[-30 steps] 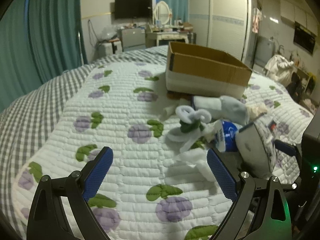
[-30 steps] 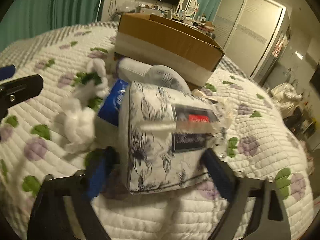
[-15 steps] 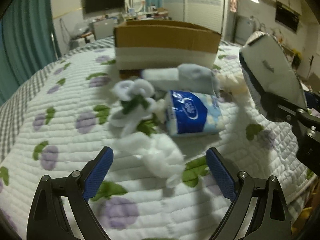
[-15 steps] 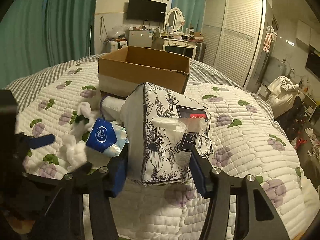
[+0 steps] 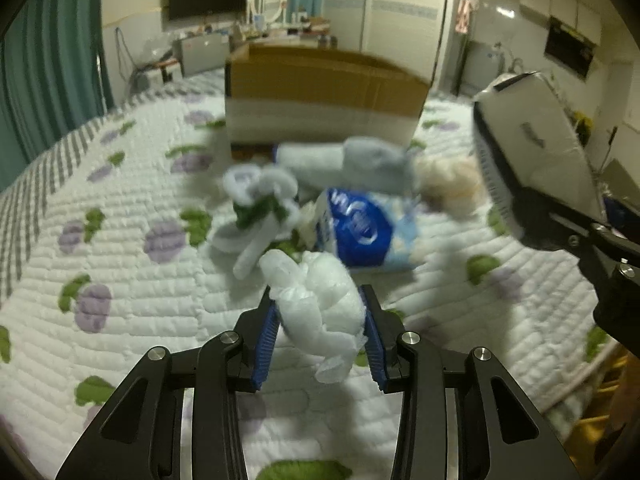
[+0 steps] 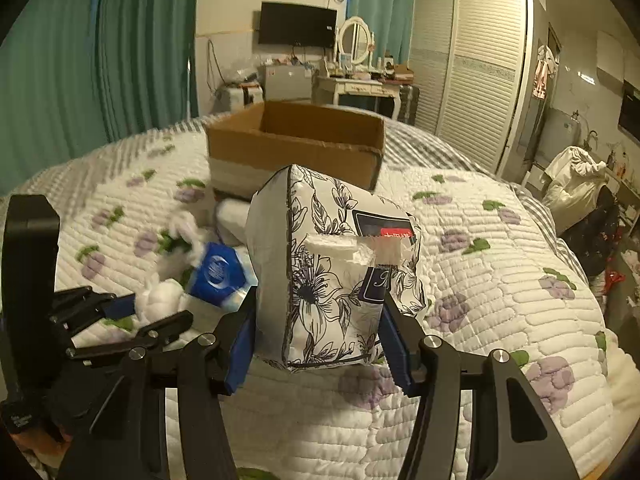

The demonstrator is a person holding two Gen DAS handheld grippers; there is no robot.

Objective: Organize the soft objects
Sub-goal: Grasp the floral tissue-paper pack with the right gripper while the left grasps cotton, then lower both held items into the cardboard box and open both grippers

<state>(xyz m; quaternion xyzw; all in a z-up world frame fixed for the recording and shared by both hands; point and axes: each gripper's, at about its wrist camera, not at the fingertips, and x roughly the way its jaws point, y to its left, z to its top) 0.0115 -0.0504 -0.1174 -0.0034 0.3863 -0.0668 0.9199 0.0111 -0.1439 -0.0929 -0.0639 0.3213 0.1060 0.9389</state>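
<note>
My left gripper (image 5: pixel 320 340) is shut on a crumpled white plastic bag (image 5: pixel 320 300), low over the quilt. My right gripper (image 6: pixel 320 340) is shut on a floral tissue pack (image 6: pixel 336 272) and holds it up above the bed; the pack also shows at the right of the left wrist view (image 5: pixel 528 140). An open cardboard box (image 6: pixel 296 140) stands on the bed beyond. Between it and the grippers lie a blue tissue pack (image 5: pixel 364 232), a white and green sock bundle (image 5: pixel 260 204), a grey sock roll (image 5: pixel 352 160) and a beige fluffy piece (image 5: pixel 448 180).
The quilted bedspread (image 6: pixel 500 280) with purple flowers covers the bed, whose edge falls off at the right. Green curtains (image 6: pixel 100 60), a dresser with a mirror (image 6: pixel 356 76) and a wardrobe (image 6: pixel 480 68) stand behind the bed.
My left gripper has closed on the white plastic bag, which lay loose between its open fingers before. My right gripper has lifted the floral tissue pack higher.
</note>
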